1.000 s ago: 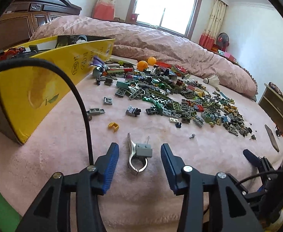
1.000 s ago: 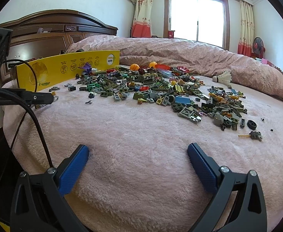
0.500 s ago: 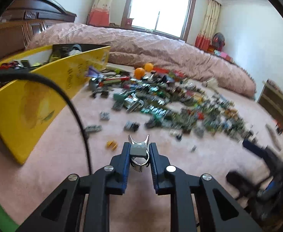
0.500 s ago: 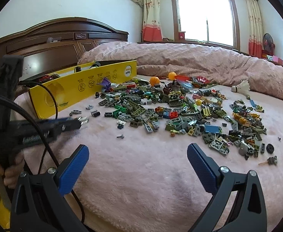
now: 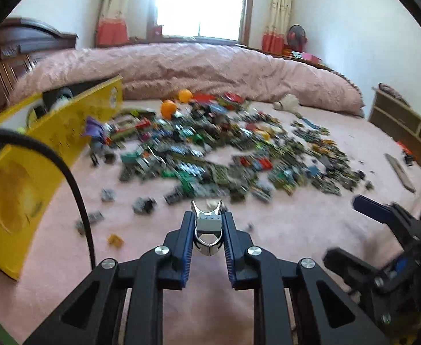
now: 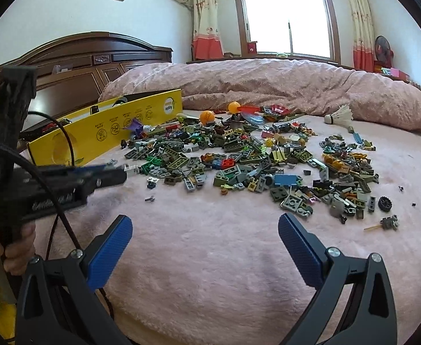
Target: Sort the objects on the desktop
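My left gripper [image 5: 208,219] is shut on a silver metal clip with a small grey brick on it [image 5: 209,224], held just above the pink blanket. The clip's forked end sticks out past the blue pads. Beyond it spreads a blurred pile of small building bricks [image 5: 224,158]. In the right wrist view the left gripper [image 6: 115,172] reaches in from the left, a hand gripping its handle, with the clip [image 6: 131,168] at its tip near the pile [image 6: 253,166]. My right gripper [image 6: 204,224] stands open over bare blanket, nothing between its fingers.
A long yellow cardboard box [image 5: 17,189] [image 6: 109,132] lies on the left with items inside. Two orange balls [image 6: 207,116] and a white shuttlecock [image 6: 339,116] sit at the pile's far side. A rolled pink quilt [image 6: 267,86] lies behind. A black cable [image 5: 81,201] crosses the left.
My left gripper closed on the clip that lay on the blanket and lifted it, moving toward the brick pile. The right gripper rose slightly and stayed open.
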`<state>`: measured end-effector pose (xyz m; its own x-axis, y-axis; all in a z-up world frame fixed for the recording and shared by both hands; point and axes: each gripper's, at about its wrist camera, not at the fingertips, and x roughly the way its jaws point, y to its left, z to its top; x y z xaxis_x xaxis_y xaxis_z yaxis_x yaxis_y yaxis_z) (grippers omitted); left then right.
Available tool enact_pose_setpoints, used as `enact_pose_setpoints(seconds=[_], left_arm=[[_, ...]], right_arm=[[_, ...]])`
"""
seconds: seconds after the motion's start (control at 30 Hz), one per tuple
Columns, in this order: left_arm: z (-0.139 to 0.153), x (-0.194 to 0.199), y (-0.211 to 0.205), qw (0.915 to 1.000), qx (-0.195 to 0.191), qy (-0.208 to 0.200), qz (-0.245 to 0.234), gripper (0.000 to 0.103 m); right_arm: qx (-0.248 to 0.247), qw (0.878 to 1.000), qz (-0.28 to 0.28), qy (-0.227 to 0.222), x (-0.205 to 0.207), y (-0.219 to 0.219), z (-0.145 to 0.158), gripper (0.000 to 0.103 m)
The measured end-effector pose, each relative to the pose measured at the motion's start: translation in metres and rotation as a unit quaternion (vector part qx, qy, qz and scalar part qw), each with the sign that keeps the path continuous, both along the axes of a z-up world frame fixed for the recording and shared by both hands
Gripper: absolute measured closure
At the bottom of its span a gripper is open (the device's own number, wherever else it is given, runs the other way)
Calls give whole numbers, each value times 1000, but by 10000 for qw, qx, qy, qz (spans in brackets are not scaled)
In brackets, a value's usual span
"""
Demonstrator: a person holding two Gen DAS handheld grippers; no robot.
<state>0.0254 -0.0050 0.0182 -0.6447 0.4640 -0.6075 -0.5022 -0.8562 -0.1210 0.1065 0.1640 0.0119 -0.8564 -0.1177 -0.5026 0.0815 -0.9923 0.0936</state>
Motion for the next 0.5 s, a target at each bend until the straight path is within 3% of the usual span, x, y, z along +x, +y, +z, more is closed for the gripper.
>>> enact_pose_setpoints(seconds=[0.1, 0.17, 0.23, 0.3, 0.33, 0.37, 0.5], left_arm=[[1, -8, -15, 9952, 781, -556, -192, 83], [8, -25, -22, 9806, 1675, -993, -212, 84], [13, -35, -20, 9713, 2068, -1169, -126, 83], [19, -37, -10, 9837, 1599, -801, 187, 79], [20, -35, -5, 9891, 1307, -614, 289, 70], [20, -32, -1, 9927, 1059, -459, 338, 67], [13, -21, -6, 9970, 435, -103, 626, 67]], right_arm=[[-128, 9999, 91, -68, -2, 2, 0, 6], [-162, 9998, 59, -39, -2, 3, -1, 6], [-183, 9998, 2, -47, -1, 6, -1, 6], [-200, 9998, -64, -63, 0, 9, -3, 6], [-221, 9997, -89, -79, 2, 12, -3, 6], [-234, 9996, -104, -89, 2, 14, -4, 6], [-214, 9997, -137, -37, 5, 18, -5, 6]])
